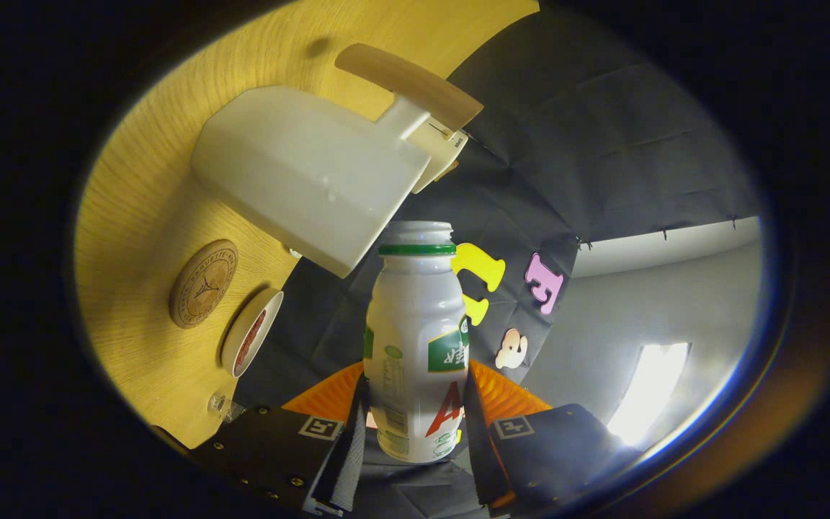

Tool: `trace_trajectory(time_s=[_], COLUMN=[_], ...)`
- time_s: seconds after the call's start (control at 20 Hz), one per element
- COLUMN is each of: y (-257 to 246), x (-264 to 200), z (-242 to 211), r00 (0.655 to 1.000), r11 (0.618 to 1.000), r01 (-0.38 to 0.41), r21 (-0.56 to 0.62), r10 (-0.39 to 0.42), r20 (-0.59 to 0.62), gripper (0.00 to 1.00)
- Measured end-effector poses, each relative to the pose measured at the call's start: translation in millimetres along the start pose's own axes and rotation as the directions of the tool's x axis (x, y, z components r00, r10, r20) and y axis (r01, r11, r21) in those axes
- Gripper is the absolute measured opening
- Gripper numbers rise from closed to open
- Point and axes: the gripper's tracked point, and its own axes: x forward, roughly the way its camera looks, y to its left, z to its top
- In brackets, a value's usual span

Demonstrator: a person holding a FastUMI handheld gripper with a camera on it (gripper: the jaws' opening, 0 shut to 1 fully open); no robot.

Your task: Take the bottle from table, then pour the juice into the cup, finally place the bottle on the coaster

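Observation:
A white bottle (pixel 415 346) with a green neck ring and green label stands between my fingers, and my gripper (pixel 415 422) is shut on its lower body. The whole view is rolled, so the wooden table (pixel 134 216) rises beside the bottle. The bottle's uncapped mouth lies right at the rim of a white cup (pixel 300 173) with a wooden handle (pixel 408 83). A round cork coaster (pixel 202 283) lies on the table beside the cup, apart from the bottle. I cannot see any liquid flowing.
A small white dish (pixel 251 342) with red inside sits on the table next to the coaster. A small clear object (pixel 224 406) lies near the table's edge. A white tag (pixel 444 148) hangs behind the cup.

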Motion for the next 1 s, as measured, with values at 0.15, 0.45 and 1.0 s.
trace_trajectory(time_s=[0.15, 0.45, 1.0], y=[0, 1, 16], x=[0, -1, 0], z=[2, 4, -27], r00=[1.000, 1.000, 0.989], r11=[1.000, 1.000, 0.935], r01=[0.004, 0.004, -0.092], r21=[-0.015, -0.030, 0.344], r10=[-0.004, -0.003, 0.127], r20=[0.008, 0.017, -0.081], gripper=[0.61, 0.61, 0.61])
